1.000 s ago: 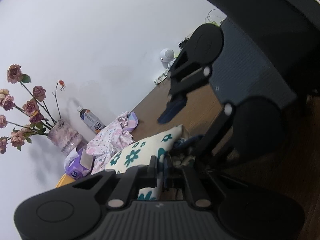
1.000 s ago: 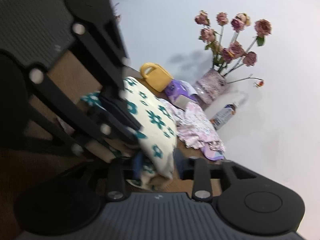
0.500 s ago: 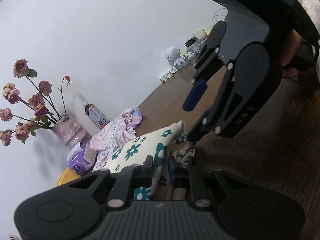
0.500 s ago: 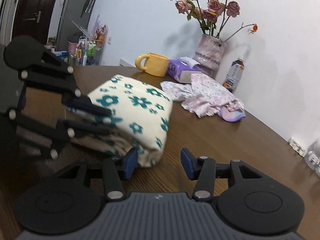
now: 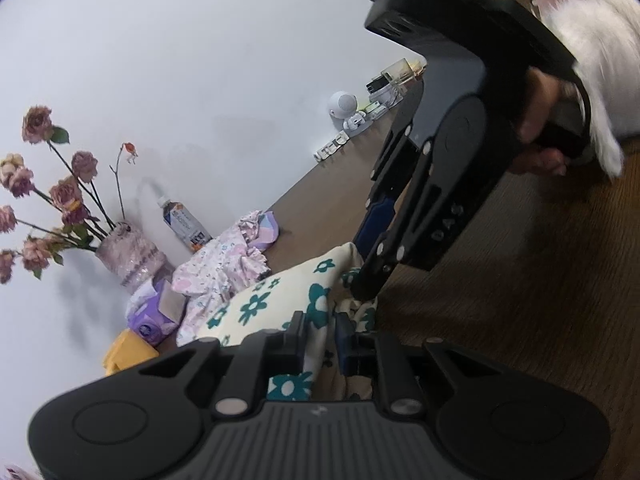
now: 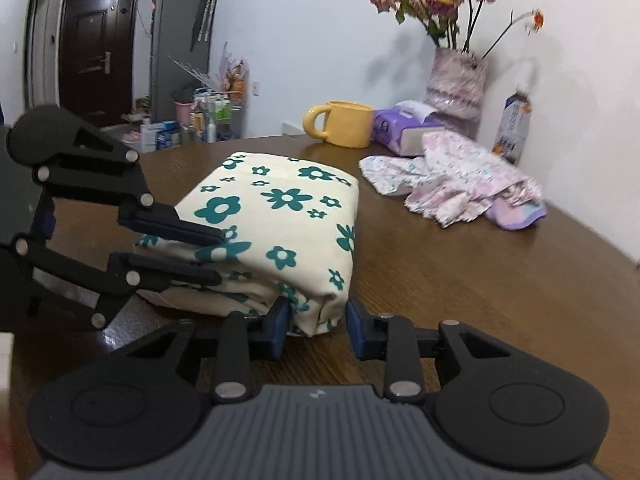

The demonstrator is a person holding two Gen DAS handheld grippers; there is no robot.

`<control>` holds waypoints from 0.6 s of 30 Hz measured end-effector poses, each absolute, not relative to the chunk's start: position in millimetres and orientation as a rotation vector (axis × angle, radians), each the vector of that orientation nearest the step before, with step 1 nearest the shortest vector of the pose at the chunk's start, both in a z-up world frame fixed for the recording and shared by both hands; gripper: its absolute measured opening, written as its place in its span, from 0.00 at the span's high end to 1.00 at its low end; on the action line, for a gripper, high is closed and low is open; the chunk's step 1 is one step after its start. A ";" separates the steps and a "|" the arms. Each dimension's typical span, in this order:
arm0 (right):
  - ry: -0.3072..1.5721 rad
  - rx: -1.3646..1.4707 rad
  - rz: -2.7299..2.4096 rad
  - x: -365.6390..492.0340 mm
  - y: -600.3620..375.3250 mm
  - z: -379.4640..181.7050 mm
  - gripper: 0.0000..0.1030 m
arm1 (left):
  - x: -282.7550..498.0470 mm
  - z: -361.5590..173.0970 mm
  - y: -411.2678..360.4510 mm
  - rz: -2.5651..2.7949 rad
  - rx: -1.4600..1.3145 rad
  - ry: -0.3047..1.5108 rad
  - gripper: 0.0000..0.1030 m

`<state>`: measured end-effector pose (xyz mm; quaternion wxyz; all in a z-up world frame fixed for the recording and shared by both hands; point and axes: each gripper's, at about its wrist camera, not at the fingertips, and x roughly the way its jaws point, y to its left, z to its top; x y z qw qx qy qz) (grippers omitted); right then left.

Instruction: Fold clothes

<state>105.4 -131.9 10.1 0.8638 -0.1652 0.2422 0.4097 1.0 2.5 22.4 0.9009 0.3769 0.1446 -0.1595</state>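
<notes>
A folded cream cloth with teal flowers (image 6: 280,204) lies on the brown wooden table (image 6: 480,280). My left gripper (image 6: 218,256) comes in from the left and is shut on the cloth's upper layers at its near left edge; its own view shows the cloth (image 5: 276,300) pinched between its fingers (image 5: 298,334). My right gripper (image 6: 316,324) sits low at the cloth's near right corner. Its jaws are closing with that corner between them, and the right pad (image 6: 354,330) still stands just off the fabric. A person's hand (image 5: 536,120) holds the right gripper (image 5: 360,272).
A crumpled pink floral garment (image 6: 452,176) lies behind the cloth to the right. Along the wall stand a yellow mug (image 6: 348,122), a purple tissue pack (image 6: 400,128), a vase of dried roses (image 6: 456,76) and a bottle (image 6: 516,124). A white fluffy sleeve (image 5: 592,40) is at upper right.
The right gripper rolled level and drew back from over the cloth to its near right corner, and its jaws narrowed around that corner. The left gripper kept its hold and place.
</notes>
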 end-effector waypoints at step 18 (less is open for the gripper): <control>0.438 -0.465 0.829 96.3 -137.9 7.1 0.71 | 29.5 18.8 -43.4 -0.259 0.923 0.362 0.92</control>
